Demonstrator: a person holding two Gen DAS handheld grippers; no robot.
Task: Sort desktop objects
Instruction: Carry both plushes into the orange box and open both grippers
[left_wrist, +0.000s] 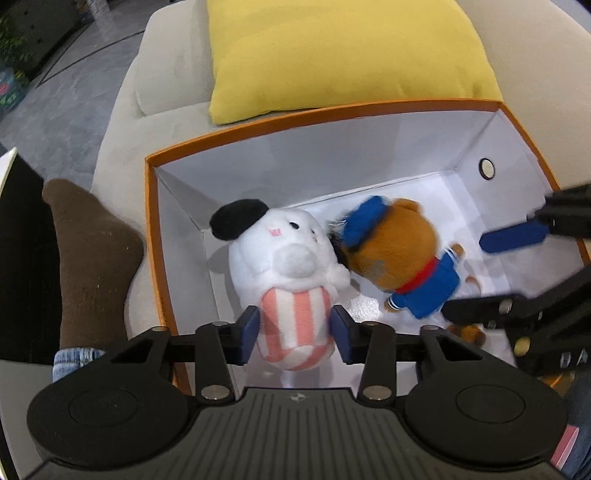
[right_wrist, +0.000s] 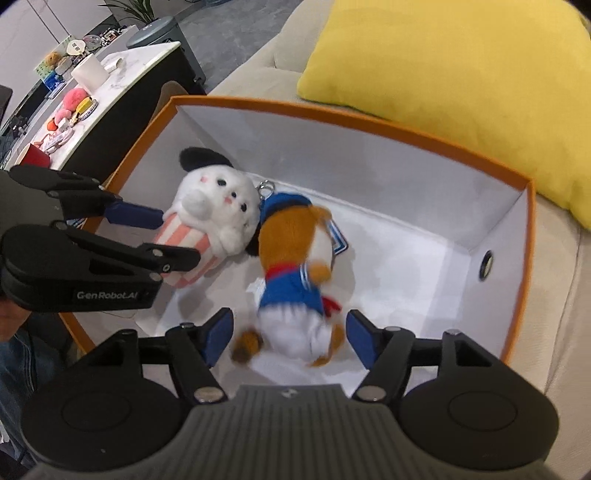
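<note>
**Two plush toys in the orange box**

The white toy (left_wrist: 284, 266) and the brown toy (right_wrist: 295, 266) lie side by side, touching, on the floor of the orange box (left_wrist: 151, 229). The left gripper (left_wrist: 294, 325) has its pads on both sides of the white toy's striped bottom, squeezing it. The right gripper (right_wrist: 290, 338) is spread wide around the brown toy, not touching it. A yellow pillow (left_wrist: 347, 51) sits behind the box.

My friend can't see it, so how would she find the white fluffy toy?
Find the orange box with white inside walls, beside the yellow cushion. Two plush toys lie inside. Hers is the white toy with a black beret and pink-striped bottom; the brown toy next to it wears a blue sailor suit.
</note>
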